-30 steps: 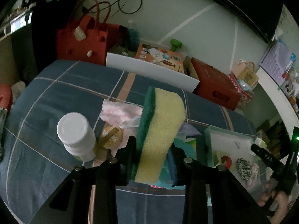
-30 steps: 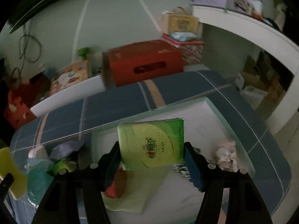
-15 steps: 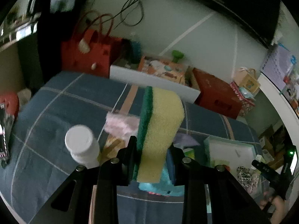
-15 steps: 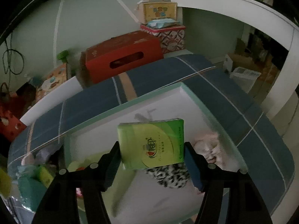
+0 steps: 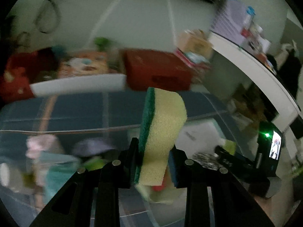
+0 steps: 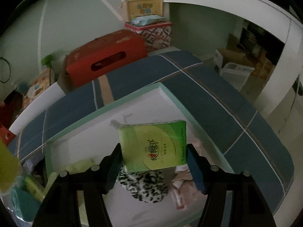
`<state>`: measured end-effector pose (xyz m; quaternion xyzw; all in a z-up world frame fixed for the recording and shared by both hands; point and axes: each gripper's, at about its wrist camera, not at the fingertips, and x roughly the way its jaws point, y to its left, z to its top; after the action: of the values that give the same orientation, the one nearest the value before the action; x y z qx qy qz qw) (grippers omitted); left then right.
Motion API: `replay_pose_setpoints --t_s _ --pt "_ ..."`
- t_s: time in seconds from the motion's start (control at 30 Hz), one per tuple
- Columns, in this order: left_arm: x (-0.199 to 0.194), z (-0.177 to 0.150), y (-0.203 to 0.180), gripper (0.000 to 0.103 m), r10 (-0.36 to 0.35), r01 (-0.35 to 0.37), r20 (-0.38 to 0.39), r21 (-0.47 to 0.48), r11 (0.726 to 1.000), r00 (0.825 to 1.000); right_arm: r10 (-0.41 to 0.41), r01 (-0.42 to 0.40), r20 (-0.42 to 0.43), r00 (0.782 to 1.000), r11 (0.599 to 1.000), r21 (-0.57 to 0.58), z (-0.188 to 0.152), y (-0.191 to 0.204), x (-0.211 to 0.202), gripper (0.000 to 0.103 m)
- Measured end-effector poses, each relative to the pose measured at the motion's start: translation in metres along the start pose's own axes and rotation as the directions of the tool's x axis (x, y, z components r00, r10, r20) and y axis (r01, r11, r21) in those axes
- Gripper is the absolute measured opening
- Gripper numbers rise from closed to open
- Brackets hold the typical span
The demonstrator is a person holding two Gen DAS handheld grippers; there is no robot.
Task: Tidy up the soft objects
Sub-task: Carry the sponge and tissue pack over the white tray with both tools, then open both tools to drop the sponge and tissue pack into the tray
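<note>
My left gripper (image 5: 153, 162) is shut on a yellow sponge with a green scouring side (image 5: 161, 132), held upright above the blue checked bed cover. My right gripper (image 6: 154, 162) is shut on a green tissue pack (image 6: 153, 145), held over the white tray with a mint rim (image 6: 106, 107). A black-and-white spotted soft item (image 6: 144, 185) and a pinkish cloth (image 6: 181, 191) lie in the tray below the pack. In the left wrist view the tray (image 5: 200, 132) lies to the right, with the right gripper (image 5: 227, 155) over it.
A red box (image 6: 106, 56) and a white board (image 5: 79, 85) stand behind the bed. Pink, purple and teal soft items (image 5: 56, 157) lie blurred at the left of the cover. A white desk edge (image 6: 246, 5) curves on the right.
My left gripper has swung right with the sponge, so the tray and right gripper now lie nearer and the white bottle sits at the far left. The right gripper moved further over the tray.
</note>
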<state>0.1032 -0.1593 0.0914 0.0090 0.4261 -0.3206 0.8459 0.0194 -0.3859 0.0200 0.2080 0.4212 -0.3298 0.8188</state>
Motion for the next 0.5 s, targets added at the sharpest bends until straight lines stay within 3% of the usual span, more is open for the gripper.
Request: replay_pose_setpoints --t_s 0.27,0.5 --pt "0.067 0.003 -0.039 0.031 -0.067 0.072 -0.108 0.044 0.996 0.992 -0.005 0.005 -0.011 1.0 1.0 0.031 0.002 -0.013 0.004 0.068" --pt "0.084 0.0 -0.039 0.034 -0.058 0.061 -0.143 0.019 0.998 0.988 -0.008 0.008 -0.003 1.0 1.0 0.029 0.003 -0.012 0.002 0.07"
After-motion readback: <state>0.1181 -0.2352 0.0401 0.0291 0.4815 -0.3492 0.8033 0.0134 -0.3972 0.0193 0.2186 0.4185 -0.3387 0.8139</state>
